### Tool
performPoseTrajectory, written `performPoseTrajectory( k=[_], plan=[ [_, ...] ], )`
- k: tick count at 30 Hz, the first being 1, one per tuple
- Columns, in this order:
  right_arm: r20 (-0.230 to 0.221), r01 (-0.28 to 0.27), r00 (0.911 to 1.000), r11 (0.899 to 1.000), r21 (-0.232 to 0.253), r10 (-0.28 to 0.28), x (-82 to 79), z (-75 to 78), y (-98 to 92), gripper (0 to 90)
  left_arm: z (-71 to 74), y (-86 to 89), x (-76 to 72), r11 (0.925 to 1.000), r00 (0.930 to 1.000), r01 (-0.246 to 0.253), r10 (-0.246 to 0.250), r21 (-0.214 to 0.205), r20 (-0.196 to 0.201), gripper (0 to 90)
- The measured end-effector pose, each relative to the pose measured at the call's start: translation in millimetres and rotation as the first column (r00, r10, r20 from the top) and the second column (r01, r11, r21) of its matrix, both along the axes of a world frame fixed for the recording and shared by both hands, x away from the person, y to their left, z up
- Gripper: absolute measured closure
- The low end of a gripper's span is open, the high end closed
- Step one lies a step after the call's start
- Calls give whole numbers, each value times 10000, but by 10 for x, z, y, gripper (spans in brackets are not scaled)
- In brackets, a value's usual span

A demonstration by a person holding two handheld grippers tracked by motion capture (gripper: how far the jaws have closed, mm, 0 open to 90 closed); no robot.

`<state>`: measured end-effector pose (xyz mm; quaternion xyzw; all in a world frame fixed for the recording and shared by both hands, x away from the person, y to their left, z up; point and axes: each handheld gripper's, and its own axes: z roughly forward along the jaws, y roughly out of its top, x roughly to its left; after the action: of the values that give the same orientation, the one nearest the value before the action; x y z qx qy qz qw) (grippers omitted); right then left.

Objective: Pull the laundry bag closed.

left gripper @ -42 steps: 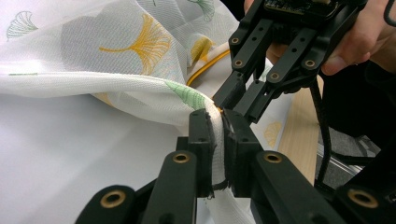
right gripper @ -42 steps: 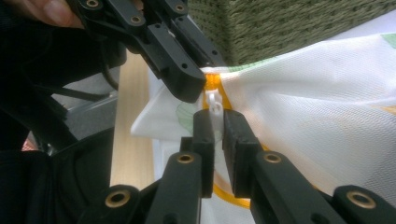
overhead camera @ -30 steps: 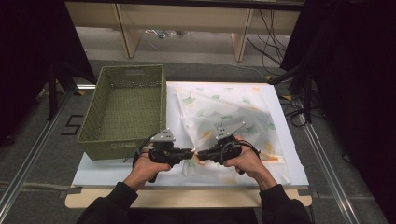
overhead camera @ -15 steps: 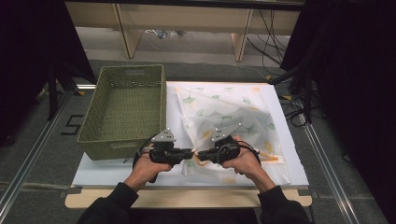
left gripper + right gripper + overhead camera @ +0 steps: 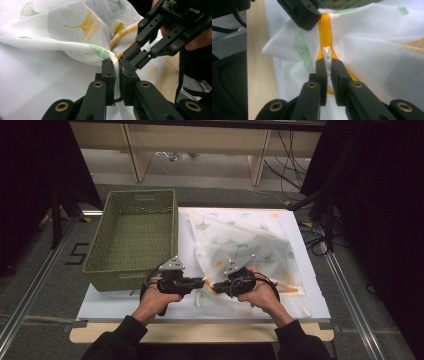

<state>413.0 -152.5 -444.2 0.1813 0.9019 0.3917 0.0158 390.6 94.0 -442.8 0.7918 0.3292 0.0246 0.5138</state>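
Mesh bag (image 5: pixel 250 250) lies on white sheet (image 5: pixel 125 302), right half of table, near corner lifted between both claws. Woven green basket (image 5: pixel 131 237): rectangular, ribbed weave, left of bag. Left gripper (image 5: pixel 115 65): jaws nearly closed, pinching bag's white fabric edge. Right gripper (image 5: pixel 327 65): jaws nearly closed, clamped on white plastic zipper pull (image 5: pixel 326 56), seated on orange zipper (image 5: pixel 325 27). Bag cloth: sheer white net, fine grid texture, printed with green and yellow ginkgo leaves, crumpled at grip.

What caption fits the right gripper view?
Right gripper shut on white zipper pull of mesh bag.
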Motion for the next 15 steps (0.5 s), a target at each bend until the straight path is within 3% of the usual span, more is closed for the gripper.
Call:
performPoseTrajectory(
  k=[1,4,11,15],
  plan=[
    [-38,100,9999,9999,-72,-100,-11,1,2,854,-5,3,-2,10000,10000,-72,72,17,-25,833],
    [415,1,9991,9989,-464,18,-13,-2,12,853,-7,28,-2,9997,9996,-251,251,25,-100,833],
    [653,184,9978,9960,-877,-127,-21,-14,-24,853,-1,99,-2,9987,9987,-506,506,27,-35,833],
    [1079,373,9939,9926,-1160,-247,-34,-24,-79,854,-2,135,-6,9978,9979,-655,655,92,-12,832]
  ],
)
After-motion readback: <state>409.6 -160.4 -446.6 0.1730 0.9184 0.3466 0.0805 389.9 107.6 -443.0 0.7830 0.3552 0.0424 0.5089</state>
